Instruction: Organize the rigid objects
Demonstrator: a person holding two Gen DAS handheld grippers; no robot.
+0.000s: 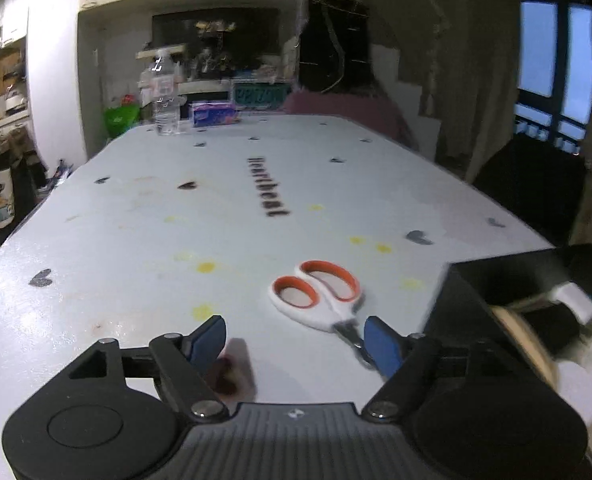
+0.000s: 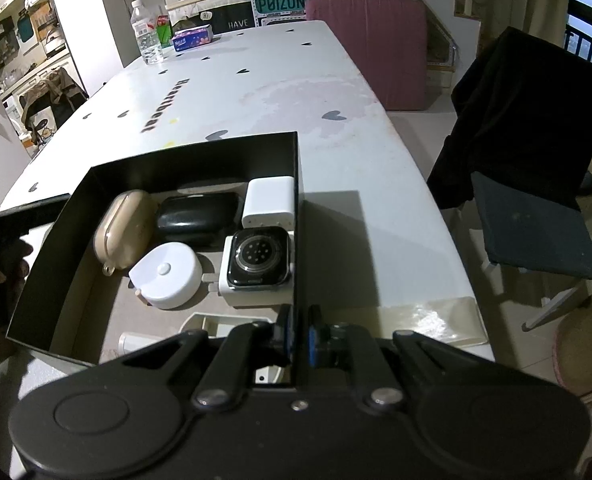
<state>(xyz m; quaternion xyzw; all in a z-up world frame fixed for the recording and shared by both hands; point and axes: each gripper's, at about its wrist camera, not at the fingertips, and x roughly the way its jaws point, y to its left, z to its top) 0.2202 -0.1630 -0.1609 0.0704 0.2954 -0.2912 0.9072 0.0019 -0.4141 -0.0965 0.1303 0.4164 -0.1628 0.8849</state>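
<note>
The left gripper (image 1: 296,338) is matte black plastic; a ribbed grey plate with a small pale logo sits at 6 o'clock in its view; round black caps bulge at 7 and 5 o'clock; angular black links carry silver screws; the pads (image 1: 208,342) are blue and rounded. The right gripper (image 2: 299,340) has the same black body, round caps, silver screws and blue pads (image 2: 313,346); a small silver stud sits at its centre; a dark hand (image 2: 0,264) shows at 9 o'clock, blurred.
</note>
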